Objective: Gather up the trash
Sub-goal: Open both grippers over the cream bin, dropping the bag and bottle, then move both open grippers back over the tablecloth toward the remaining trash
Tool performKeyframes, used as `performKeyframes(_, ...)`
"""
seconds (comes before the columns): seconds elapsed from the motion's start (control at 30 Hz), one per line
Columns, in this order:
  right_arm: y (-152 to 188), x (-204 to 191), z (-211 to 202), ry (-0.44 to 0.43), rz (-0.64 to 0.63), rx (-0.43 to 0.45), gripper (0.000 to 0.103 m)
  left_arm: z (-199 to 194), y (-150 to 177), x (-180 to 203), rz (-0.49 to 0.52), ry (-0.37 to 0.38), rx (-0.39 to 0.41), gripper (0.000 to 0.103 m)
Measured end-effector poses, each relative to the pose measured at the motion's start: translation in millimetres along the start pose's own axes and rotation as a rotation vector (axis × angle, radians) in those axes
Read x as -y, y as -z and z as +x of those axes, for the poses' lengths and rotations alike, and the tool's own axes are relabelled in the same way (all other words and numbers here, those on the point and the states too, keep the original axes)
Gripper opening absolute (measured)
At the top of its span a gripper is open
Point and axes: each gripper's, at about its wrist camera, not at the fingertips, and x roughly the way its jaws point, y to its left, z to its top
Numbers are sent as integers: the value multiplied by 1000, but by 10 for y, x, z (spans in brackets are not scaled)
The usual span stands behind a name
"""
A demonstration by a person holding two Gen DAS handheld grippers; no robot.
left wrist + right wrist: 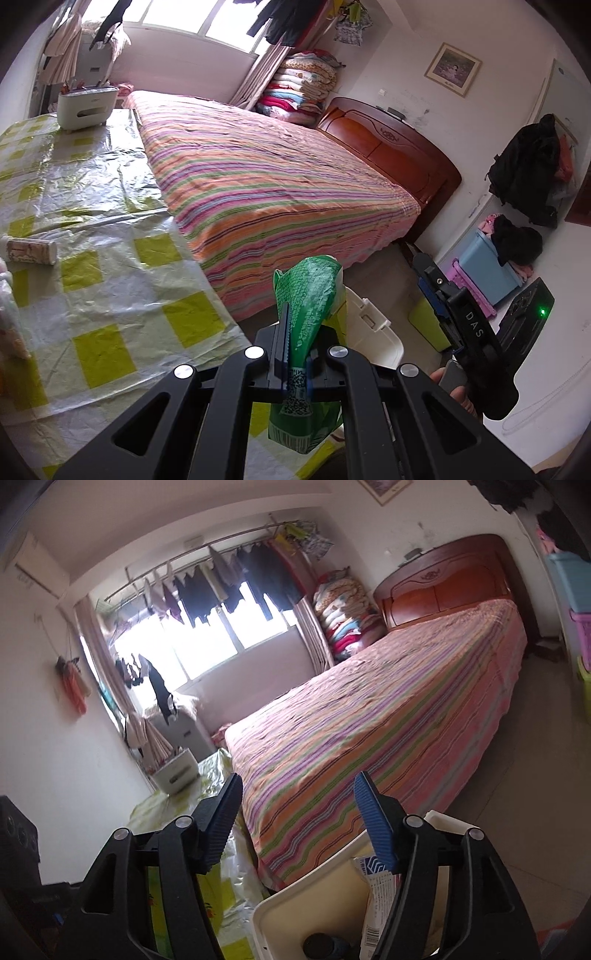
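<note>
My left gripper (295, 350) is shut on a crumpled green plastic wrapper (312, 295) and holds it past the table's edge, above a white bin (373, 332) on the floor. My right gripper (297, 797) is open and empty, held above the same white bin (280, 915), which holds a printed carton (376, 904) and a dark round item (321, 945). The right gripper also shows in the left wrist view (461, 314), to the right of the wrapper. A small printed box (31, 251) lies on the table at the left.
The table (92, 221) has a yellow-checked plastic cover. A white tissue box (86, 107) stands at its far end. A striped bed (277, 184) runs beside the table. Blue and purple bins (487, 273) and a green bin (430, 325) stand by the wall.
</note>
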Motion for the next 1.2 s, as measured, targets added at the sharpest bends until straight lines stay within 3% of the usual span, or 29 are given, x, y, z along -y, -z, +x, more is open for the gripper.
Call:
performKeyframes(0.47,10,32,-45,6,30,45,68,323,24,348,40,42,-43,5)
performKeyframes(0.83,42,170,-25,14,50,38,68,615,147,642,158,-15,-88,7)
performKeyframes(0.9,50,158,-12,11,49,33,68,652,172,656,161,-28,-104,16)
performKeyframes(0.93,47,137,-8,8,51,31,69,656,180,660,157,-41,-106,36)
performKeyframes(0.97,51,129,-6,4,52,30,69,647,182,656,155,-56,-94,65)
performKeyframes(1.0,54,121,-3,2,51,28,70,618,183,661,155,-72,-62,74)
performKeyframes(1.07,59,110,1,-1,50,26,71,477,177,669,161,-96,42,78)
performKeyframes(1.2,53,132,2,-4,52,22,71,307,87,607,136,-90,88,81)
